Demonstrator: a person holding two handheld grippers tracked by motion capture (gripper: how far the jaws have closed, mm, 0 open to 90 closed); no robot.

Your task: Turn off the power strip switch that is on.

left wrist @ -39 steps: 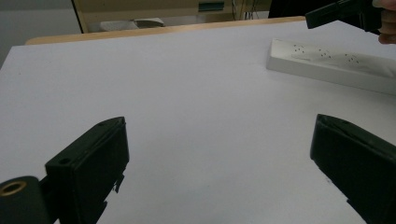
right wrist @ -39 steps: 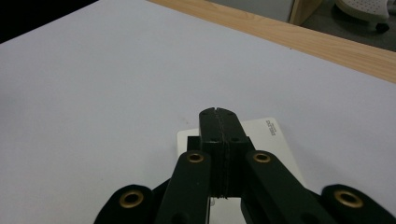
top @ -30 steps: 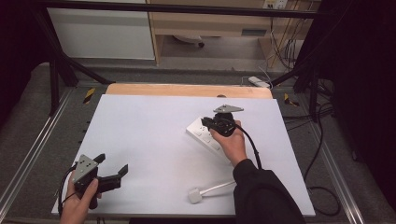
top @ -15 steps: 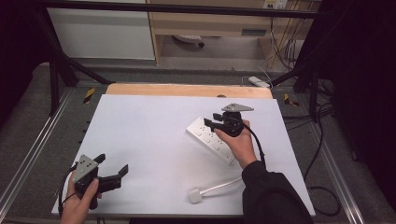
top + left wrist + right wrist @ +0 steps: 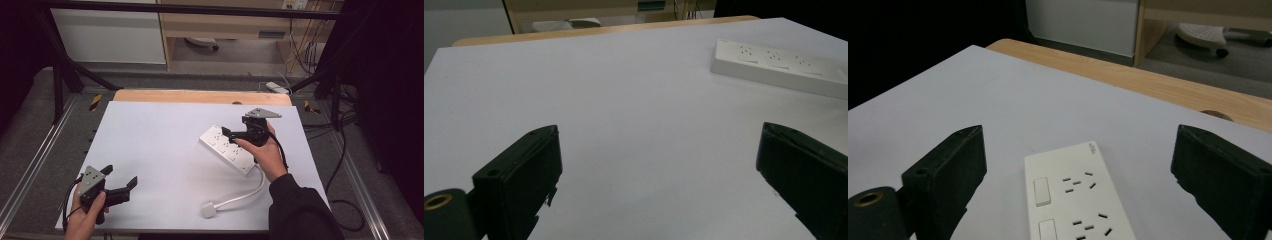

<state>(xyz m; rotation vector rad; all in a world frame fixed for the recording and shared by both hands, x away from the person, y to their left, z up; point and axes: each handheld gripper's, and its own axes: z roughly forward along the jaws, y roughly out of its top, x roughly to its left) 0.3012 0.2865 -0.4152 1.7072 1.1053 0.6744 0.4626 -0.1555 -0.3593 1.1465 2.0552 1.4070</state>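
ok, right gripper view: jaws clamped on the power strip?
No. The right gripper has its jaws spread wide apart above the power strip, which lies flat on the white table, untouched by either pad.

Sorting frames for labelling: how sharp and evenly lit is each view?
High view: white table bright, surroundings dark, power strip readable. Left gripper view: near jaws soft and dark, power strip slightly soft. Right gripper view: power strip's slots crisp, jaws blurred, upper left corner black.

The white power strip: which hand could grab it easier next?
The right. The right gripper hangs open just over the power strip, whose end lies between its jaws. The left gripper sits open, far off at the table's near corner.
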